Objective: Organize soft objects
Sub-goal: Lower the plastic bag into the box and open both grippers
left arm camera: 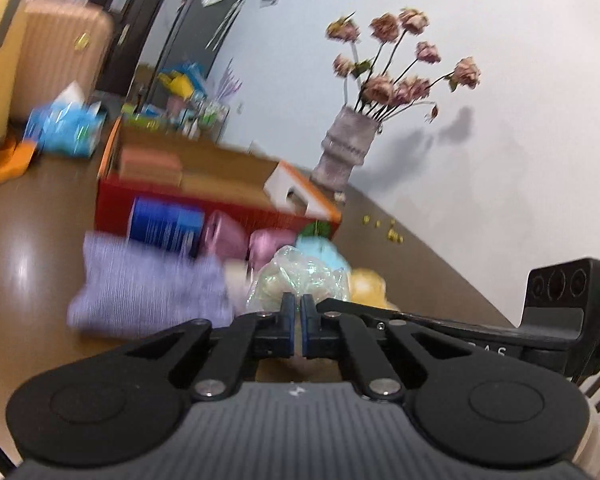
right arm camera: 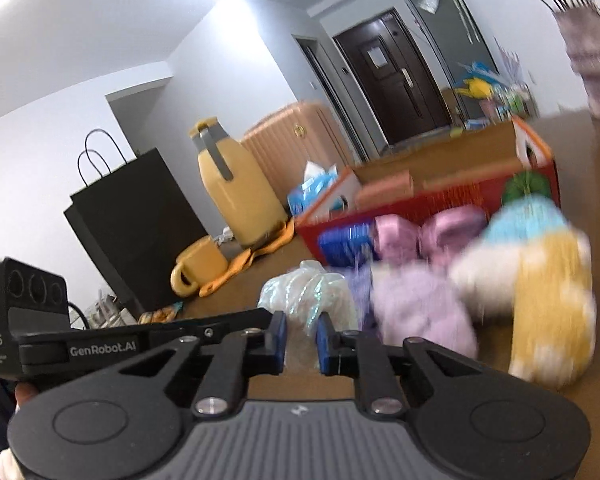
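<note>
"GenRobot.AI" and "DAS" on the left tool's black camera mount.

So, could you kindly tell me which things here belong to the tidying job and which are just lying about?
Job: crinkly plastic bag, lilac cloth, yellow plush toy, pink rolls, red box.

Lying about: flower vase, yellow jug, mug, black paper bag, suitcase.

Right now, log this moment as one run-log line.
left claw: shut on bag | right claw: shut on bag | box: behind soft pile, open | phase: both hold bag
</note>
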Motion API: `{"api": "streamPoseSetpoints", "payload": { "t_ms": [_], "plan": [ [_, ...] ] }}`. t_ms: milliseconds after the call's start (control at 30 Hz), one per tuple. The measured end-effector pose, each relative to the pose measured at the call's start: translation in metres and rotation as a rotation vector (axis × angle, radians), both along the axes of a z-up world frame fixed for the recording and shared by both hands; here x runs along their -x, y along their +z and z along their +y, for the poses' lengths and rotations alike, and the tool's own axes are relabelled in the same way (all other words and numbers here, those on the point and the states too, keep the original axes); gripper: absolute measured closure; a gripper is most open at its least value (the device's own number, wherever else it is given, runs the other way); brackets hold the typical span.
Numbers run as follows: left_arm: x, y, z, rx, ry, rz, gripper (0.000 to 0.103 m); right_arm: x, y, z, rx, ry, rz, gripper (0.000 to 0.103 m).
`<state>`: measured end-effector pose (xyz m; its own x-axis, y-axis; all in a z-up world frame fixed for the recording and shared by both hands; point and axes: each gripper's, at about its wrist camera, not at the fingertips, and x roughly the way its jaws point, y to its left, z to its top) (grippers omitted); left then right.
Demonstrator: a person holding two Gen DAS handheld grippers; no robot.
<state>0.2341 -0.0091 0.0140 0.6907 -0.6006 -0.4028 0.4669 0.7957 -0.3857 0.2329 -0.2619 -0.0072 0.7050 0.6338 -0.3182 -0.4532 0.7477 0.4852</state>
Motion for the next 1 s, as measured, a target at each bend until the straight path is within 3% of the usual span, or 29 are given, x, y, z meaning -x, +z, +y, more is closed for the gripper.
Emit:
{"api": "streamPoseSetpoints", "payload": {
  "t_ms": [167,267,400,600,700,800,867,1000],
  "plan": [
    [-0.061,0.042,-0.021,-0.077,-0.012,-0.104,0.1,-0.066,0.051,-0.007,0.069,-0.018,-0.051,0.088],
    [-0.123,0.063,-0.034,-0.123,0.001,-0.098,0.1,-0.129,0.077,-0.009,0.121,-0.019,-0.045,0.088],
    [-0.226,0.065,-0.045,-0.145,0.039,0.034,0.1,-0.237,0.082,-0.009,0.156,-0.006,0.081,0.088],
    [-0.335,0.015,-0.049,-0.205,0.087,0.198,0.101,-0.363,0.032,0.004,0.198,-0.014,0.297,0.088],
    [-0.364,-0.009,-0.051,-0.236,0.114,0.259,0.101,-0.393,0.007,0.011,0.228,-0.031,0.348,0.087],
    [-0.374,-0.02,-0.051,-0.278,0.116,0.269,0.099,-0.403,-0.006,0.016,0.28,-0.071,0.362,0.078],
    [-0.373,-0.019,-0.05,-0.297,0.11,0.264,0.098,-0.402,-0.007,0.017,0.298,-0.067,0.357,0.073],
    [-0.358,-0.002,-0.047,-0.311,0.113,0.228,0.098,-0.386,0.011,0.011,0.308,-0.092,0.317,0.073]
  ]
}}
